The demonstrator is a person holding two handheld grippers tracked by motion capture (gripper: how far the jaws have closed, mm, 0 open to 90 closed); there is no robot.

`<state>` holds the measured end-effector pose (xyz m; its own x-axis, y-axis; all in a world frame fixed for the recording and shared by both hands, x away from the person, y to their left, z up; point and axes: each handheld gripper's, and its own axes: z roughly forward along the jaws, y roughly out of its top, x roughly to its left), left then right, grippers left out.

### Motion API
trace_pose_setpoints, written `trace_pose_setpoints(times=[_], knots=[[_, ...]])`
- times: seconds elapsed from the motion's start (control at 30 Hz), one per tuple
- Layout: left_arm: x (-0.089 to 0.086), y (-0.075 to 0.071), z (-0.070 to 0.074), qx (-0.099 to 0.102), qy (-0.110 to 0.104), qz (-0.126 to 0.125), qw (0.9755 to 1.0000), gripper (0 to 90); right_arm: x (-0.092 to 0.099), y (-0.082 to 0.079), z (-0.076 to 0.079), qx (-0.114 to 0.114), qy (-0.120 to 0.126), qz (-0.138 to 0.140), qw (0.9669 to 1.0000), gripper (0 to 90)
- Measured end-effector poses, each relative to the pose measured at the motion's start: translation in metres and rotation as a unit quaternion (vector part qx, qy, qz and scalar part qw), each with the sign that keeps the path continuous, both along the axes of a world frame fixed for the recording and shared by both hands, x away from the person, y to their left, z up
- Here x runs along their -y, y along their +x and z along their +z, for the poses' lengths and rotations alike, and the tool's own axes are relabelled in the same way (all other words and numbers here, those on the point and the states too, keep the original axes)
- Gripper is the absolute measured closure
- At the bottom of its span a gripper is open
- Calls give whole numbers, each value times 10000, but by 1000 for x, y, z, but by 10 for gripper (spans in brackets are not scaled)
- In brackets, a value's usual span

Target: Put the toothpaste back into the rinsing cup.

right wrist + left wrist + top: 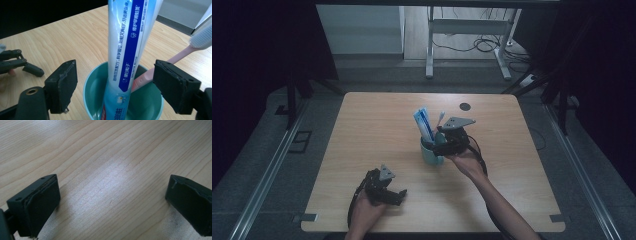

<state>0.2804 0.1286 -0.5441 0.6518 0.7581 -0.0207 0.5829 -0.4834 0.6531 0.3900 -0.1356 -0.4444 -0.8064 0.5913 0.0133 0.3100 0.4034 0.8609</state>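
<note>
Toothpaste and toothbrush stand in the cup, both my grippers are apart

High view: my right gripper [443, 141] hovers at the green cup [430, 153] near the table [377, 115] centre, my left gripper [388, 190] waits at 7 o'clock from it, resting. Left gripper view: jaws wide over bare wood, nothing between. Right gripper view: jaws stand apart on both sides of the toothpaste tube [126, 50], not pressing; it leans on the cup [93, 86] rim, so it stays upright. The pink toothbrush [175, 56] tilts to 2 o'clock. The tube has Chinese print that I cannot read surely
</note>
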Motion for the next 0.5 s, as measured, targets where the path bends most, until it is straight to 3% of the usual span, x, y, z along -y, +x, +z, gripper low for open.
trace_pose_setpoints(times=[0.5], knots=[[0, 0, 0, 6, 11, -6, 10000, 0, 10, -11, 4, 72, -164, 106, 9998, 132]])
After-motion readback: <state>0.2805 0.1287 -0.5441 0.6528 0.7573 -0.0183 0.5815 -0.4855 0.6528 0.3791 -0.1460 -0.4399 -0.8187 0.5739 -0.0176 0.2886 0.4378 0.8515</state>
